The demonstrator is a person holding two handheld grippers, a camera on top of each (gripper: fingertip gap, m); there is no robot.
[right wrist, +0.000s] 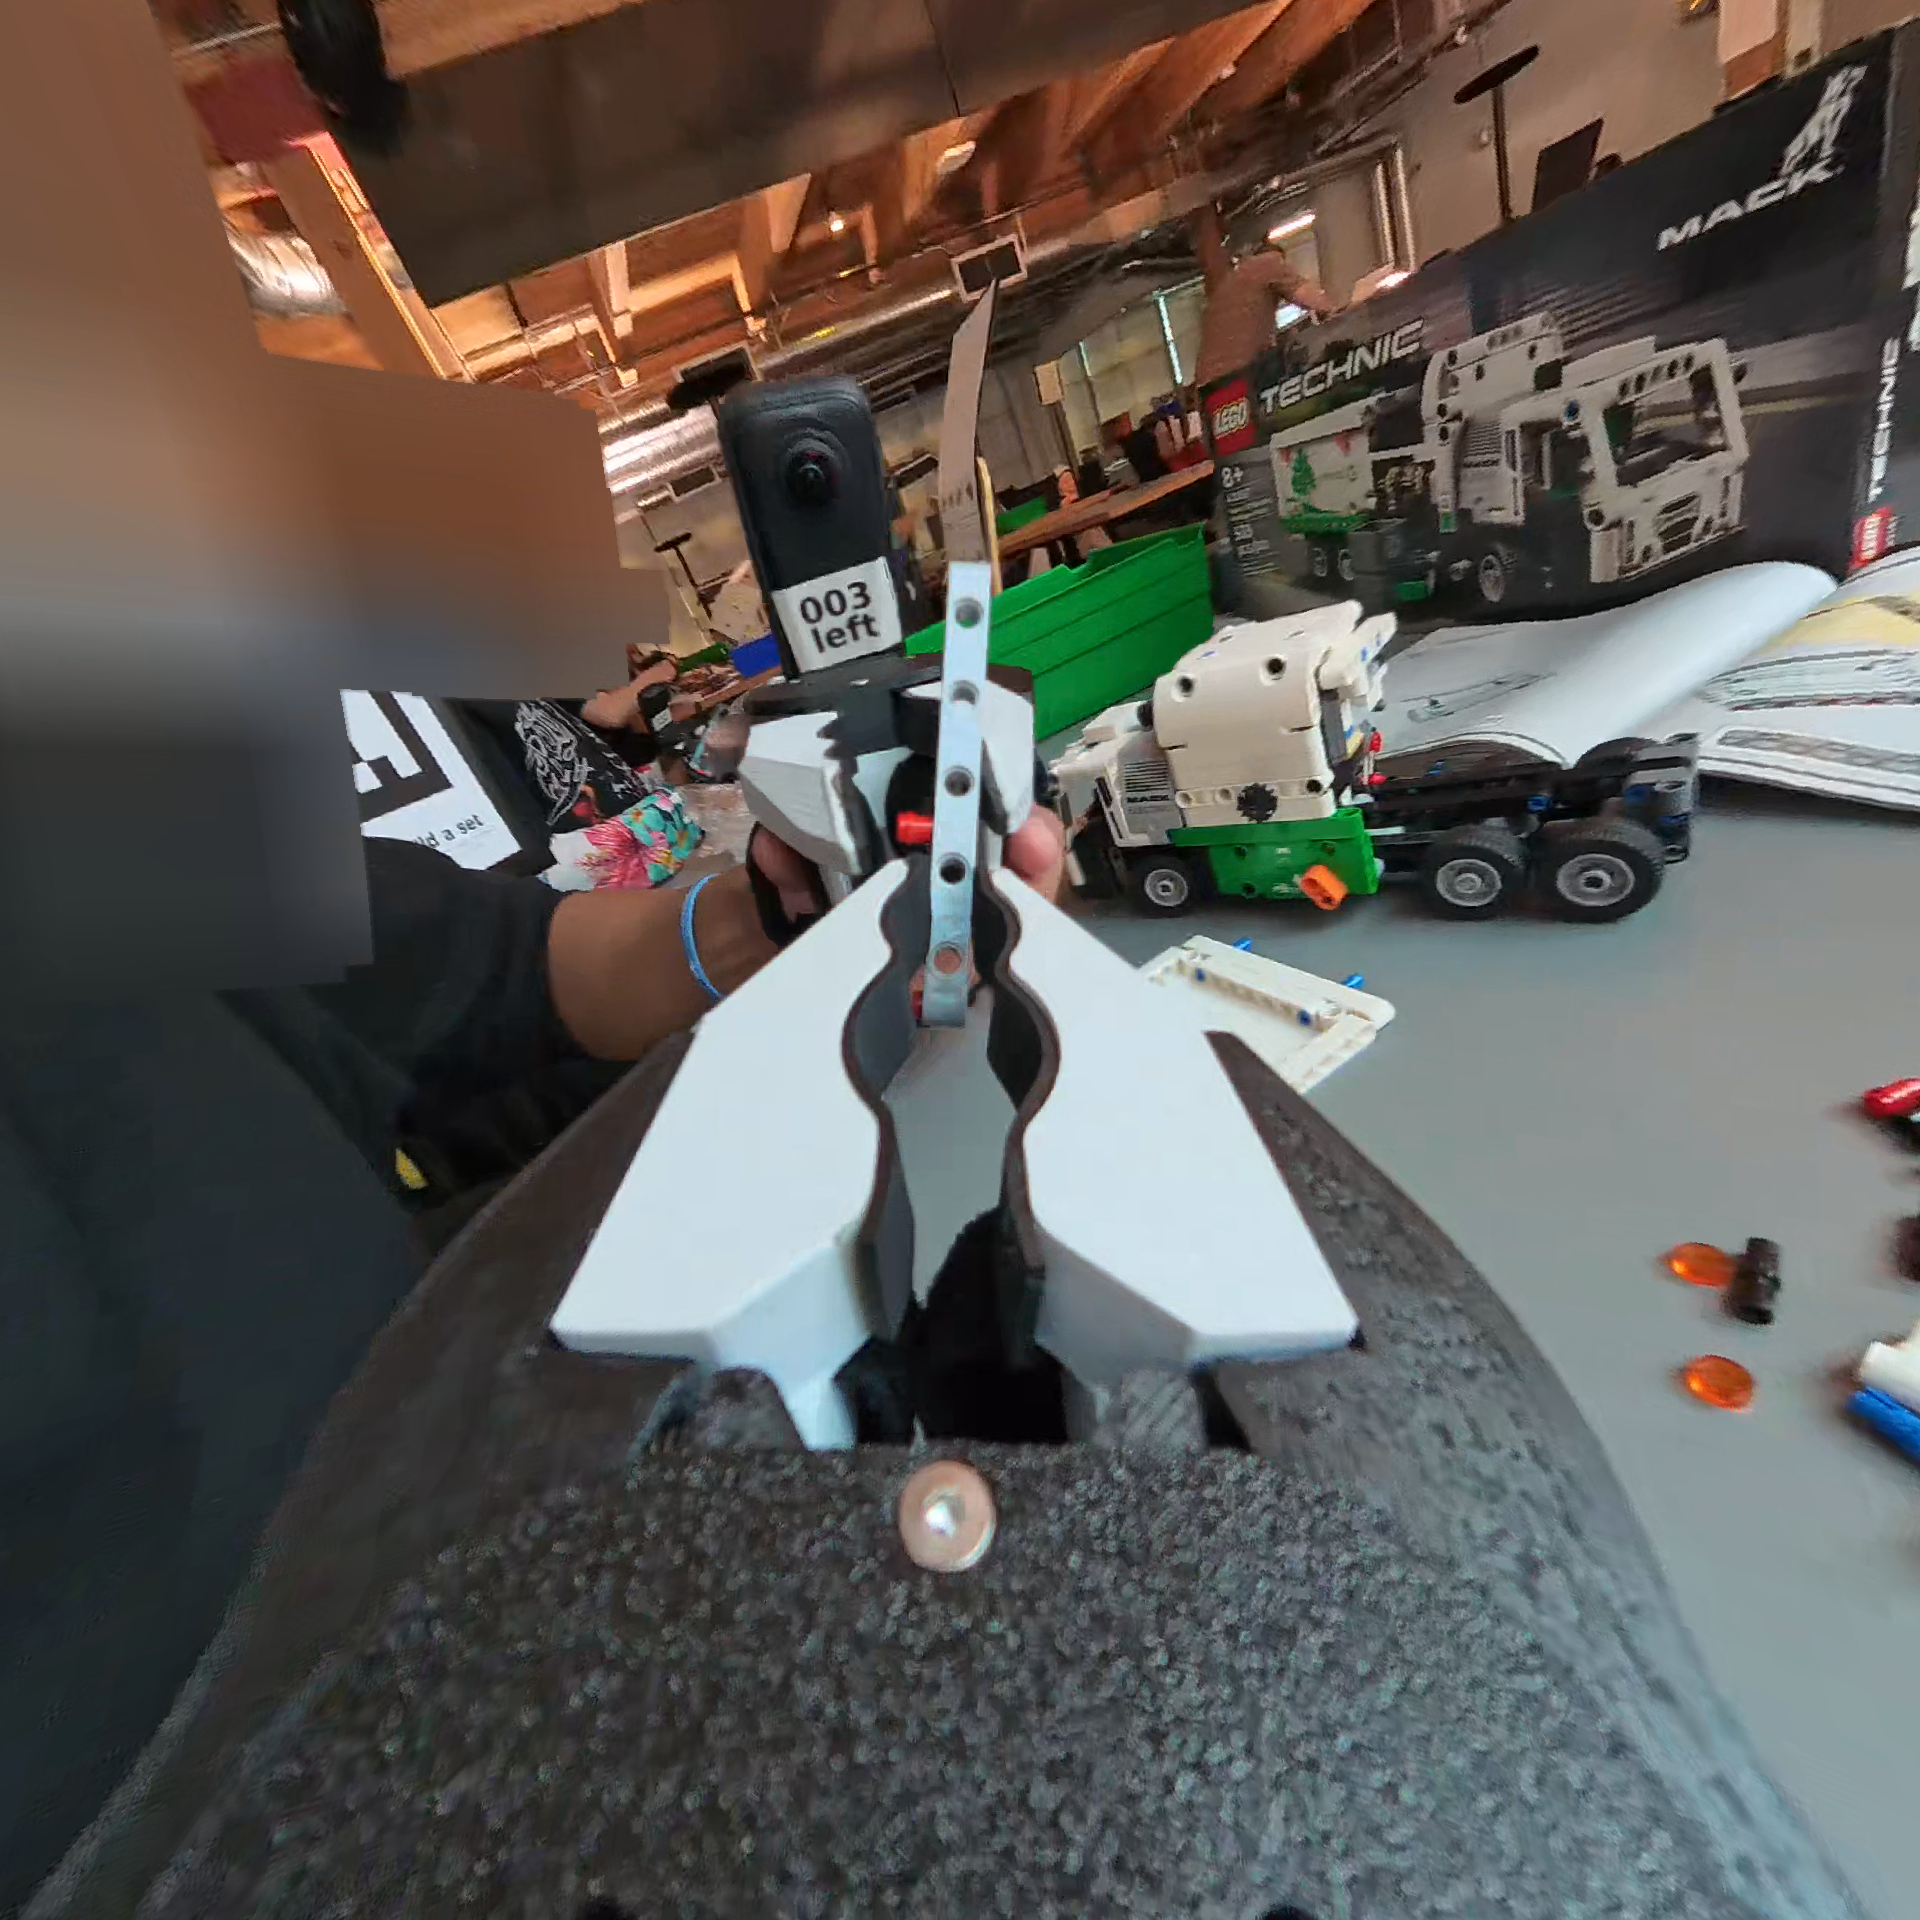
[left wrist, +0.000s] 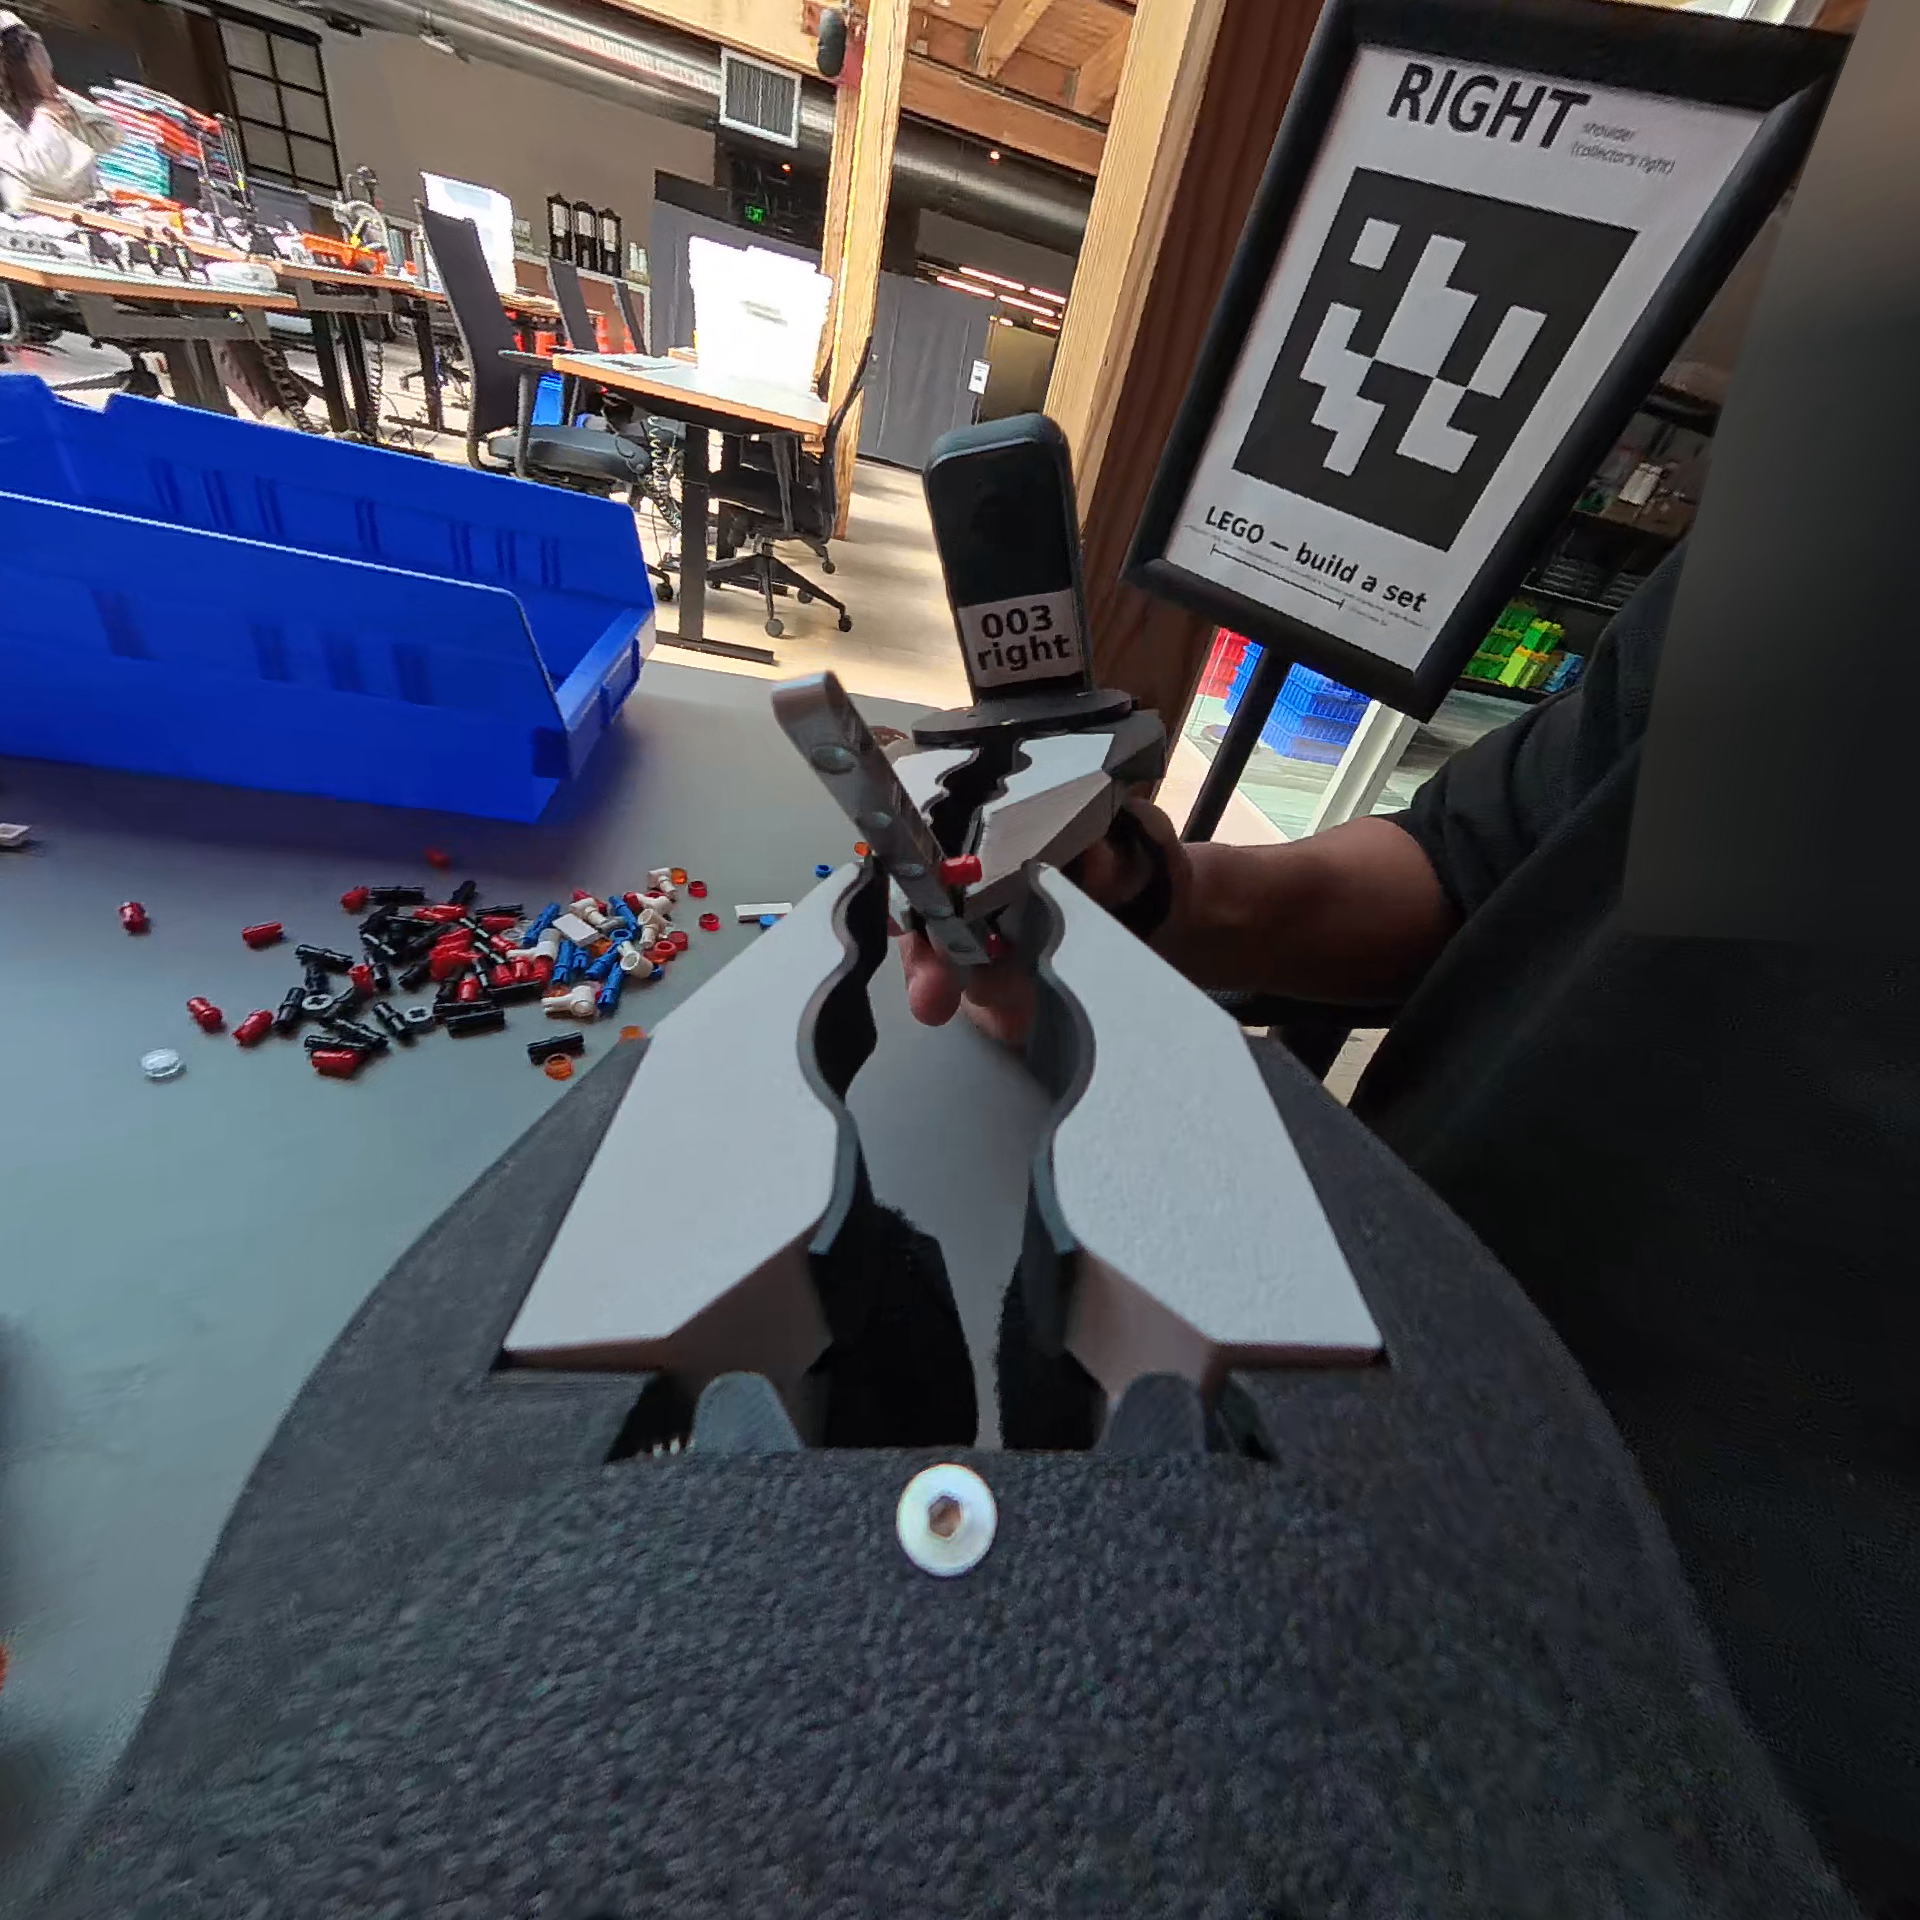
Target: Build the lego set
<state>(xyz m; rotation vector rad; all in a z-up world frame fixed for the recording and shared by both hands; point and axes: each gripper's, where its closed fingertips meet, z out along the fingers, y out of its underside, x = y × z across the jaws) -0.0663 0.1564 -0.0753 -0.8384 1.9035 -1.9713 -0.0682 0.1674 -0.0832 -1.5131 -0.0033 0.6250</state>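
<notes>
My right gripper (right wrist: pixel 945 894) is shut on the lower end of a grey beam with holes (right wrist: pixel 961 727) and holds it upright in the air. A red pin (right wrist: pixel 912 828) sticks out of the beam's side, with another red bit near the beam's bottom end. In the left wrist view the right gripper (left wrist: pixel 971 935) holds the beam (left wrist: pixel 852 769) tilted left, with the red pin (left wrist: pixel 961 871) pointing right. My left gripper (left wrist: pixel 954 883) is open, its fingertips either side of the pin and the beam's lower end. It faces the right gripper (right wrist: pixel 914 831).
A pile of red, black, blue and tan pins (left wrist: pixel 468 966) lies on the grey table before a blue bin (left wrist: pixel 312 623). A framed sign on a stand (left wrist: pixel 1455 343) is right. A part-built truck (right wrist: pixel 1299 790), white frame (right wrist: pixel 1278 1008), open booklet (right wrist: pixel 1662 675), set box (right wrist: pixel 1558 416) and green bin (right wrist: pixel 1091 613) show. Both grippers' tips are close together, under 4 cm apart. The part-built truck (right wrist: pixel 1299 790) is about equally far from each gripper, around 15 cm.
</notes>
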